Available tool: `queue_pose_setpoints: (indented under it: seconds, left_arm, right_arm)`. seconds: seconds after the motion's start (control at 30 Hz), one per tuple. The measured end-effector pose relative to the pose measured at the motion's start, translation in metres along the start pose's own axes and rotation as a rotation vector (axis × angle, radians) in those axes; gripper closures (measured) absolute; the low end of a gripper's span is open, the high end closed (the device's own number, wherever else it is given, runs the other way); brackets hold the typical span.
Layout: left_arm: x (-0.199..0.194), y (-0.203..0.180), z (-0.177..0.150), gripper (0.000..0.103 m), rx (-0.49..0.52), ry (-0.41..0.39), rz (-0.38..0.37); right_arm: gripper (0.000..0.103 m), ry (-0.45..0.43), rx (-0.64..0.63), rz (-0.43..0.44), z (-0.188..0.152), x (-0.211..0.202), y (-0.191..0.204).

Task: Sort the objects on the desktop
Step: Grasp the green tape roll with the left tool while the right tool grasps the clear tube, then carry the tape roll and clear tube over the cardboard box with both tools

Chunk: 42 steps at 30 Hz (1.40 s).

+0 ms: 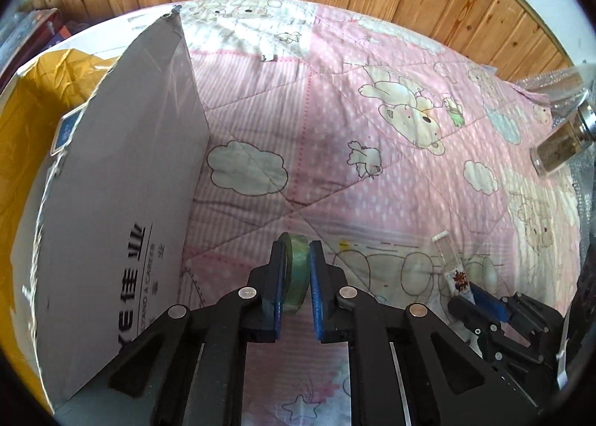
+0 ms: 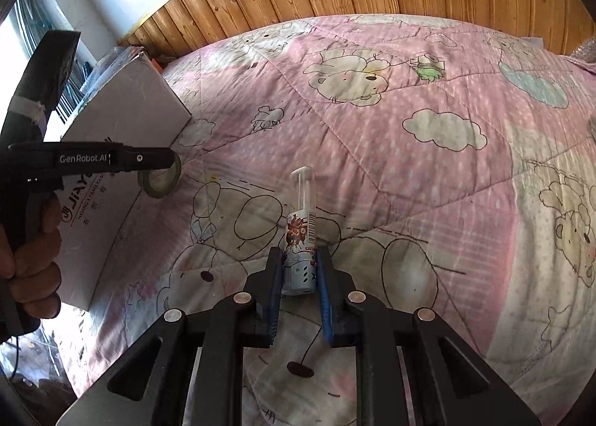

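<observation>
**Both tools loaded, ahead of the drop into the box**

We see the left tool [image 1: 298,273] closed narrowly on a green translucent roll of tape [image 1: 298,269], held on edge between its blue pads. Immediately to that tool's left stands the white cardboard box with printed lettering [image 1: 123,202], its yellow interior showing beyond the near wall. The right tool [image 2: 300,273] is closed on the base of a small white spray bottle with a clear cap and cartoon label [image 2: 301,236], which points forward, away from the tool, above the pink quilted bedspread with bear and cloud print [image 2: 428,202]. Far to the left tool's right, a glass jar with a metal lid and brown contents [image 1: 562,145] appears.

We judge the step in hand to be carrying: both objects are gripped but not yet placed. The next move probably calls for lifting the tape above the box wall, moving left over the opening, then widening the tool.
</observation>
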State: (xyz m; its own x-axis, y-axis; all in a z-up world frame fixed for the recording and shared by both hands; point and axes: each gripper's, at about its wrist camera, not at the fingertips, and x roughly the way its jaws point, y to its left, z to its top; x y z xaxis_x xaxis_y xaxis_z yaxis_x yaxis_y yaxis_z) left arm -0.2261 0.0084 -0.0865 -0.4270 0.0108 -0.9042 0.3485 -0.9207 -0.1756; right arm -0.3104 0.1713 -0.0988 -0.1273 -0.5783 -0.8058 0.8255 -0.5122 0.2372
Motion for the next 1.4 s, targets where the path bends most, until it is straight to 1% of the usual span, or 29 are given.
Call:
queue_pose_setpoints:
  seconds: [0.17, 0.27, 0.37, 0.57, 0.67, 1.03, 1.4]
  left_arm:
    - [-0.018, -0.001, -0.023, 0.092, -0.016, 0.005, -0.069]
    - [-0.031, -0.002, -0.040, 0.092, -0.015, 0.007, -0.103]
    - [-0.046, -0.004, -0.058, 0.092, -0.006, 0.012, -0.137]
    - [-0.075, -0.011, -0.093, 0.092, 0.054, -0.004, -0.178]
    - [-0.088, -0.010, -0.109, 0.092, 0.065, -0.018, -0.192]
    - [-0.130, 0.004, -0.159, 0.092, 0.062, -0.066, -0.260]
    - [-0.174, 0.031, -0.187, 0.092, 0.021, -0.145, -0.343]
  right_arm:
    - [0.084, -0.024, 0.074, 0.051, -0.020, -0.021, 0.005]
    - [0.084, -0.026, 0.100, 0.059, -0.034, -0.028, 0.013]
    - [0.084, -0.021, 0.099, 0.060, -0.048, -0.034, 0.027]
    - [0.084, -0.009, 0.078, 0.052, -0.069, -0.045, 0.054]
    - [0.084, -0.009, 0.060, 0.041, -0.078, -0.052, 0.068]
    - [0.084, -0.018, -0.004, 0.010, -0.103, -0.079, 0.115]
    - [0.084, -0.039, -0.101, 0.009, -0.112, -0.099, 0.174]
